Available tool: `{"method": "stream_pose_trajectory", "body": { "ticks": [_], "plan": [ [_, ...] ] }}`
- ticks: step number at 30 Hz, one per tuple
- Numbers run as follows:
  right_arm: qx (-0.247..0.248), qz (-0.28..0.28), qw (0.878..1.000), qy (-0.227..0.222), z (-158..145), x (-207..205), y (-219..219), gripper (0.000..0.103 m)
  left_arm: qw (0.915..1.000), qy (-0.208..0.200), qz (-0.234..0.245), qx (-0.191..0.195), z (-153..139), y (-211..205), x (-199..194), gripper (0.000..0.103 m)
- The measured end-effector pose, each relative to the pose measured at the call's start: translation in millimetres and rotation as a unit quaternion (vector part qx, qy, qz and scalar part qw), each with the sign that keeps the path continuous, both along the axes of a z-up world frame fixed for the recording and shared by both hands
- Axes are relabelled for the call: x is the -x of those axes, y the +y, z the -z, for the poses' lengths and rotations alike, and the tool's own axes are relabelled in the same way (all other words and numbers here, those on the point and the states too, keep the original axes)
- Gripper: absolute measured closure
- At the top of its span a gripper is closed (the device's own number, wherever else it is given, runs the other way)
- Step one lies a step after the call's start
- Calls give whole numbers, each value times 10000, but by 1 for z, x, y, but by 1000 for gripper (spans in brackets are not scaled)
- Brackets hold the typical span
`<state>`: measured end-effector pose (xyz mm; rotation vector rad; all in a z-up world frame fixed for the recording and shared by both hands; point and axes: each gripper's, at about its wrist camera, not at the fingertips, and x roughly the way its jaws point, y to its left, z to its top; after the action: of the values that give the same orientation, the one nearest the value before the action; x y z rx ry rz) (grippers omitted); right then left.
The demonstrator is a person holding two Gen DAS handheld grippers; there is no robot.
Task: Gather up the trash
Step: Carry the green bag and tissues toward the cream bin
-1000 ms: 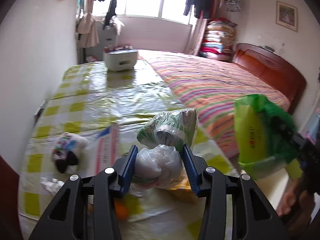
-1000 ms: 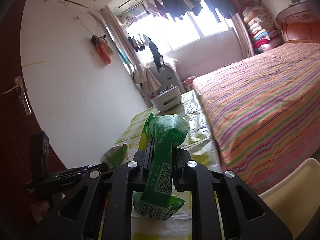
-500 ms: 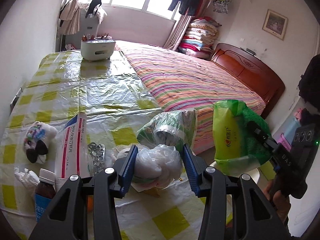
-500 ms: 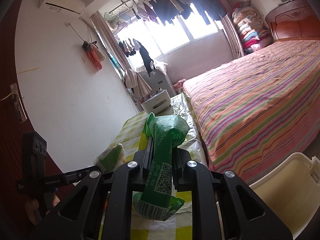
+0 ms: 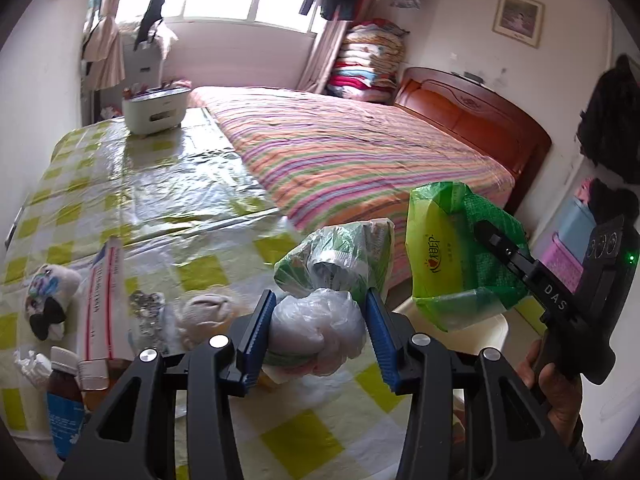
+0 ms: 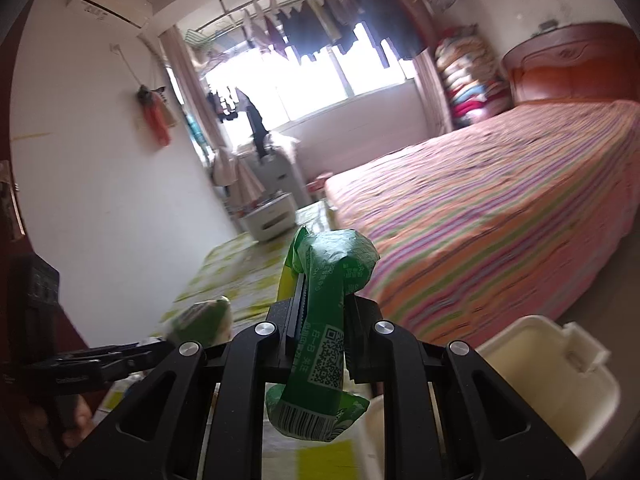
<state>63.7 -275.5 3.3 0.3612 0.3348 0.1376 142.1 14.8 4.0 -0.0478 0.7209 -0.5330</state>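
The left gripper has its jaws clamped on a wad of plastic bags, held above the desk near its bed-side edge. The right gripper has its jaws pinched narrow on a green wrapper, over a cream bin beside the desk.

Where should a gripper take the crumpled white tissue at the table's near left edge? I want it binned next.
Pinch the crumpled white tissue across its raised middle, coming from above. It lies low and loose on the table, with the brown medicine bottle close beside, so a sideways approach looks crowded.
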Motion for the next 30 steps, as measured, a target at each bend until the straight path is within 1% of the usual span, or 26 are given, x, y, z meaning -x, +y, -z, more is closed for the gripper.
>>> {"method": "stream_pose_trajectory", "body": {
  "ticks": [5,13,20,26,28,30],
  "plan": [
    [213,462,9987,-19,3,18,-17,88,9998,-12,212,-59,1,-22,4,59],
    [380,1045,9938,-17,11,45,-37,88,9982,23,557,-202,9,-60,14,59],
    [198,1275,9916,84,18,50,-56,86,9966,13,760,-321,13,-82,19,59],
    [188,1319,9911,75,18,53,-56,84,9958,50,826,-392,17,-91,19,59],
    [178,1341,9908,58,15,55,-55,81,9956,57,840,-421,18,-93,19,59],
    [177,1405,9899,35,14,57,-56,68,9955,55,843,-421,18,-94,19,59]
  ]
}}
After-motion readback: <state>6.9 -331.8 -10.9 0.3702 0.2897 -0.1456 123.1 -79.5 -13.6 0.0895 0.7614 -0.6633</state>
